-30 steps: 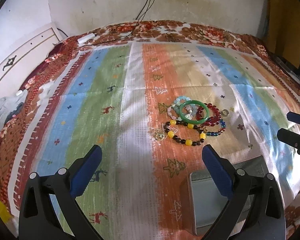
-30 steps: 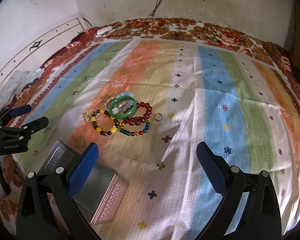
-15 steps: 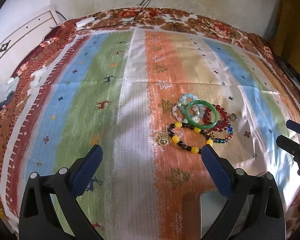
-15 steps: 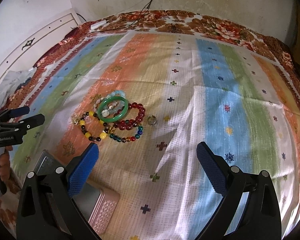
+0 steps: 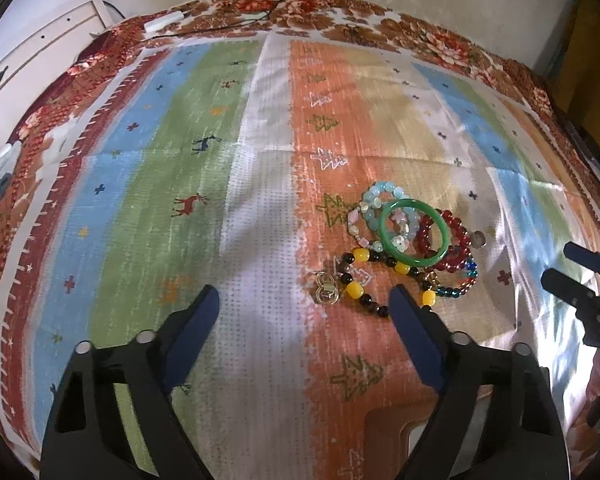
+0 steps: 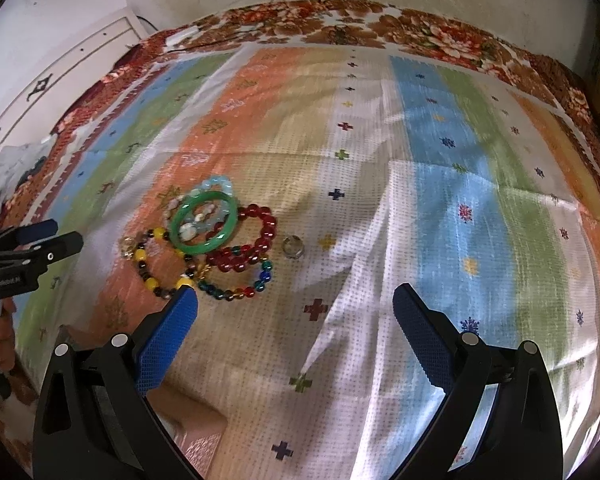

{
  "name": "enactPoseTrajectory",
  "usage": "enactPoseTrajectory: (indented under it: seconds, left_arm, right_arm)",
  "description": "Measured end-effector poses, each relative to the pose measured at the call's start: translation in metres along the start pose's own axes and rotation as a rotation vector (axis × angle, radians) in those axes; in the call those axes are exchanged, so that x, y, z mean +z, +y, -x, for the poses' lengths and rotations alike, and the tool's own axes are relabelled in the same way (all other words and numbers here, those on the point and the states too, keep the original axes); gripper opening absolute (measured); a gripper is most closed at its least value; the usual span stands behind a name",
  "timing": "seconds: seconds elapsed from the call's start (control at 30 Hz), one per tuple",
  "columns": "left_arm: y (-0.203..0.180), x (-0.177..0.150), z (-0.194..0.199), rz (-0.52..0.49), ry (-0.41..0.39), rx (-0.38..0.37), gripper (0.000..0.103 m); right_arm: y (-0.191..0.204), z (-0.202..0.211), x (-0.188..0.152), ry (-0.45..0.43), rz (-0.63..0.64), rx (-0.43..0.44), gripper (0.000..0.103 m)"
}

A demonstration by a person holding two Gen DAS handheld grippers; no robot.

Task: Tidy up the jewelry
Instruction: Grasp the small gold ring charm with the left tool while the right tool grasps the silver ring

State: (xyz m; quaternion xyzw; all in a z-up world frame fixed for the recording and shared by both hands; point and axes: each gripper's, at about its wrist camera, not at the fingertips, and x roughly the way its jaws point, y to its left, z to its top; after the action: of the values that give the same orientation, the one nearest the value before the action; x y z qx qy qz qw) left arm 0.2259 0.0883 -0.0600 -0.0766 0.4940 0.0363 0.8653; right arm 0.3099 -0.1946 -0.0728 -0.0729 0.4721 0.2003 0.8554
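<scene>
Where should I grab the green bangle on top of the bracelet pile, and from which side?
Probably best to take the green bangle by its near arc, coming from above with one finger inside the hoop and one outside. It lies flat on top of the beaded bracelets, so that rim is exposed; the hoop looks rigid.

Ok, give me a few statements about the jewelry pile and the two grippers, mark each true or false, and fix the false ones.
1. The green bangle lies on top of other bracelets. True.
2. The left gripper is clamped on the yellow-and-black bead bracelet. False: its jaws are closing with nothing between them but cloth; the bracelet lies just ahead, by the right-hand finger.
3. A small ring lies apart from the pile, beside the red bead bracelet. True.
4. The right gripper holds the ring. False: it is open and empty, and the ring lies on the striped cloth.
5. All the jewelry sits on the floral border. False: it is on the striped cloth.
</scene>
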Motion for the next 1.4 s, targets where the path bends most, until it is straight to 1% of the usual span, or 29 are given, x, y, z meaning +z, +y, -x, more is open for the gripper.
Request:
enactPoseTrajectory:
  seconds: [0.03,0.23,0.33,0.43,0.47,0.5,0.57,0.6,0.63,0.7,0.8,0.87,0.93,1.0,1.07,1.13,1.2,1.23,1.3,1.4]
  left_arm:
    - [-0.001,0.0,-0.003,-0.004,0.008,-0.002,0.073]
    - [0.002,0.004,-0.023,0.012,0.066,-0.01,0.072]
    - [0.002,0.006,-0.031,0.017,0.086,-0.015,0.067]
    - [0.002,0.008,-0.04,0.027,0.109,-0.023,0.066]
    - [0.002,0.009,-0.042,0.033,0.117,-0.032,0.064]
    - [0.003,0.009,-0.045,0.043,0.128,-0.047,0.063]
    - [0.006,0.01,-0.05,0.064,0.148,-0.071,0.061]
    - [0.006,0.009,-0.054,0.073,0.159,-0.075,0.058]
    - [0.006,0.009,-0.056,0.074,0.165,-0.074,0.056]
    - [0.006,0.01,-0.061,0.068,0.176,-0.067,0.049]
    - [0.006,0.012,-0.065,0.063,0.176,-0.066,0.047]
    - [0.006,0.013,-0.065,0.063,0.175,-0.067,0.046]
    - [0.007,0.013,-0.064,0.07,0.18,-0.086,0.046]
    - [0.006,0.013,-0.064,0.074,0.19,-0.108,0.041]
    - [0.003,0.012,-0.065,0.06,0.196,-0.096,0.04]
    - [0.0,0.011,-0.067,0.043,0.196,-0.079,0.038]
    - [0.001,0.011,-0.069,0.044,0.203,-0.068,0.033]
    - [0.002,0.011,-0.07,0.042,0.206,-0.063,0.032]
    - [0.003,0.01,-0.072,0.033,0.211,-0.056,0.028]
    - [0.003,0.01,-0.074,0.017,0.213,-0.05,0.028]
  right_arm:
    - [-0.002,-0.004,0.001,0.007,-0.01,-0.002,0.099]
    - [-0.007,-0.023,0.006,0.049,-0.023,-0.007,0.099]
    - [-0.007,-0.03,0.009,0.061,-0.022,0.0,0.099]
    - [-0.005,-0.036,0.012,0.07,-0.02,0.004,0.098]
    - [-0.005,-0.038,0.014,0.073,-0.021,0.008,0.094]
    - [-0.005,-0.04,0.015,0.08,-0.024,0.012,0.091]
    - [-0.006,-0.044,0.016,0.089,-0.027,0.008,0.09]
    - [-0.006,-0.047,0.017,0.095,-0.027,0.007,0.09]
    - [-0.005,-0.049,0.018,0.099,-0.025,0.007,0.089]
    - [-0.004,-0.053,0.019,0.106,-0.022,0.006,0.083]
    - [-0.003,-0.059,0.021,0.119,-0.017,0.004,0.079]
    - [-0.004,-0.061,0.022,0.111,-0.025,-0.005,0.078]
    - [-0.006,-0.064,0.023,0.109,-0.034,0.003,0.078]
    - [-0.006,-0.067,0.024,0.116,-0.036,-0.001,0.077]
    - [-0.006,-0.072,0.025,0.127,-0.033,-0.001,0.072]
    - [-0.005,-0.077,0.026,0.134,-0.03,-0.004,0.071]
    - [-0.004,-0.08,0.026,0.136,-0.029,-0.01,0.069]
    - [-0.005,-0.082,0.026,0.139,-0.032,-0.014,0.067]
    - [-0.006,-0.084,0.027,0.142,-0.034,-0.017,0.067]
    - [-0.008,-0.087,0.03,0.144,-0.037,-0.021,0.067]
